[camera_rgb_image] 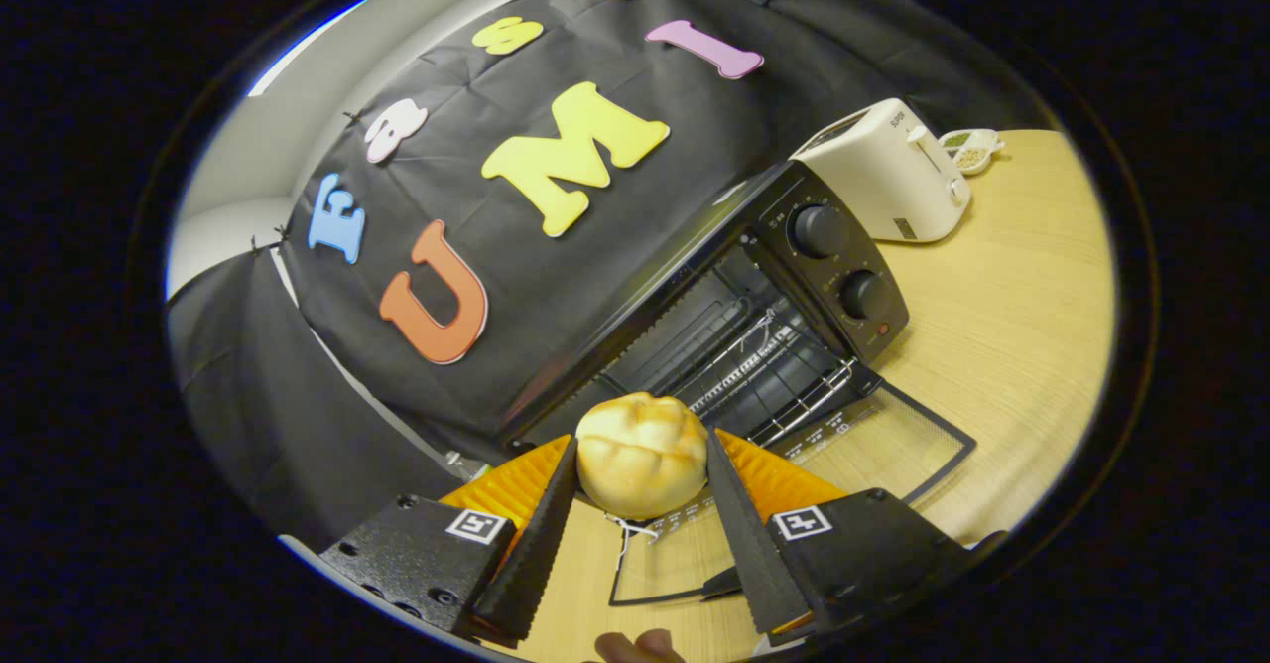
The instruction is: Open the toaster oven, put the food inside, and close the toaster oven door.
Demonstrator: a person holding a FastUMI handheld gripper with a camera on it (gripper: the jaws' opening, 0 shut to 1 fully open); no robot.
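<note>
In the gripper view, the bun (641,454) is held clamped between both fingers of the claw (643,479), above the lowered glass door (893,445) of the open toaster oven (754,326). The bun should be carried level past the door and released on the wire rack (764,360), clear of the door hinge.

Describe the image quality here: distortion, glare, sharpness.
Gripper view: heavy fisheye bending and tilt, so the toaster oven and table lean; sharp focus on the bun pressed between the fingers; soft glare on the open glass door; the white toaster beyond slightly softer.
</note>
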